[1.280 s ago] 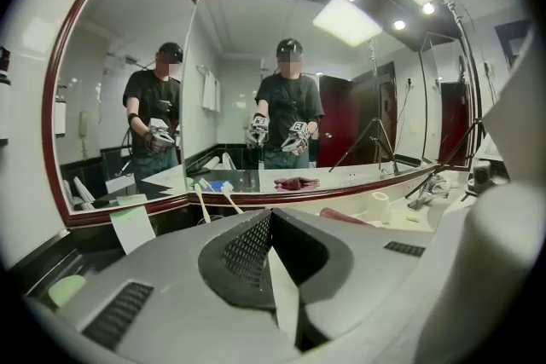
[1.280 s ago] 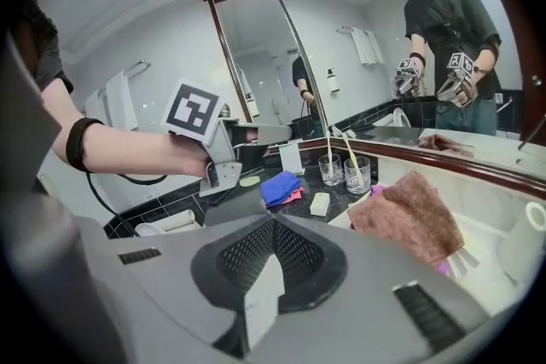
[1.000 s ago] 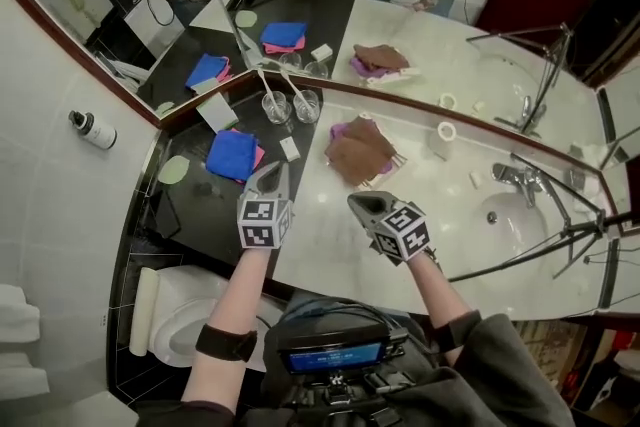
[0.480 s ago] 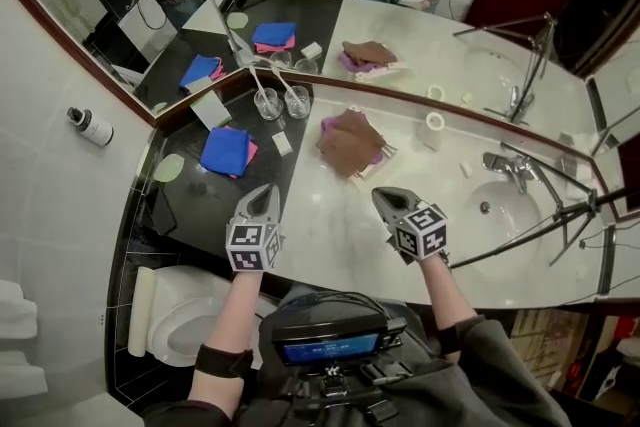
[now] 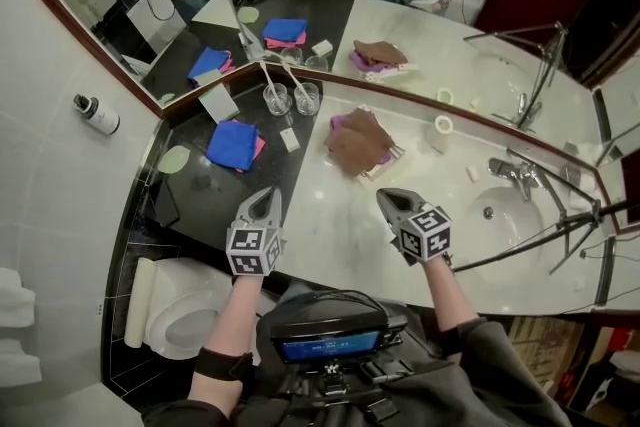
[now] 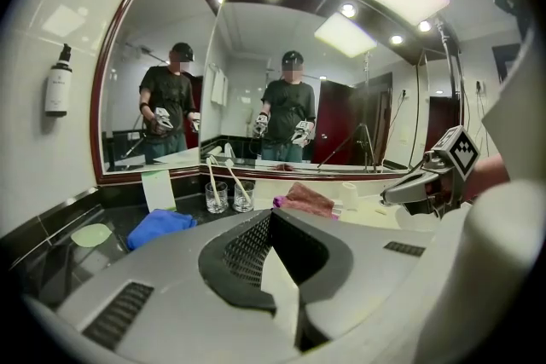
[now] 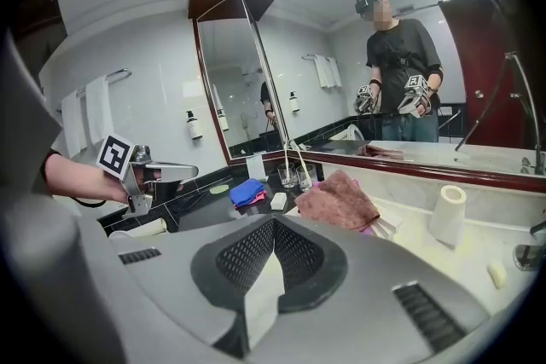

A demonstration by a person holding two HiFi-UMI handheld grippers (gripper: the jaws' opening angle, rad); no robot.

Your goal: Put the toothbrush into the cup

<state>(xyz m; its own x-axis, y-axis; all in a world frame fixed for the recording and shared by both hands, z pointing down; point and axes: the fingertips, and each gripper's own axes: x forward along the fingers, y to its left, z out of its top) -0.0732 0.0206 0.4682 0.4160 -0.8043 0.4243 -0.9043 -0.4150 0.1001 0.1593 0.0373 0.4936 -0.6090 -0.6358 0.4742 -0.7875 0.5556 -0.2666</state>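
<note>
Clenching on nothing, the left gripper (image 5: 268, 196) and right gripper (image 5: 386, 198) are held well in front of the cups (image 5: 277, 101). A toothbrush (image 6: 212, 177) is seen standing in each cup. A blue cloth (image 5: 233, 144) is laid just before the cups, and a brown towel (image 5: 358, 141) to their right.

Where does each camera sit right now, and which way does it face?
Head view: on the person's head, steeply down onto the white marble counter; forearms, left gripper, right gripper show.
Left gripper view: on the left gripper, along shut jaws toward the wall mirror; right gripper at right.
Right gripper view: on the right gripper, toward the mirror corner; left gripper at left.
Both gripper views share the brown towel.
</note>
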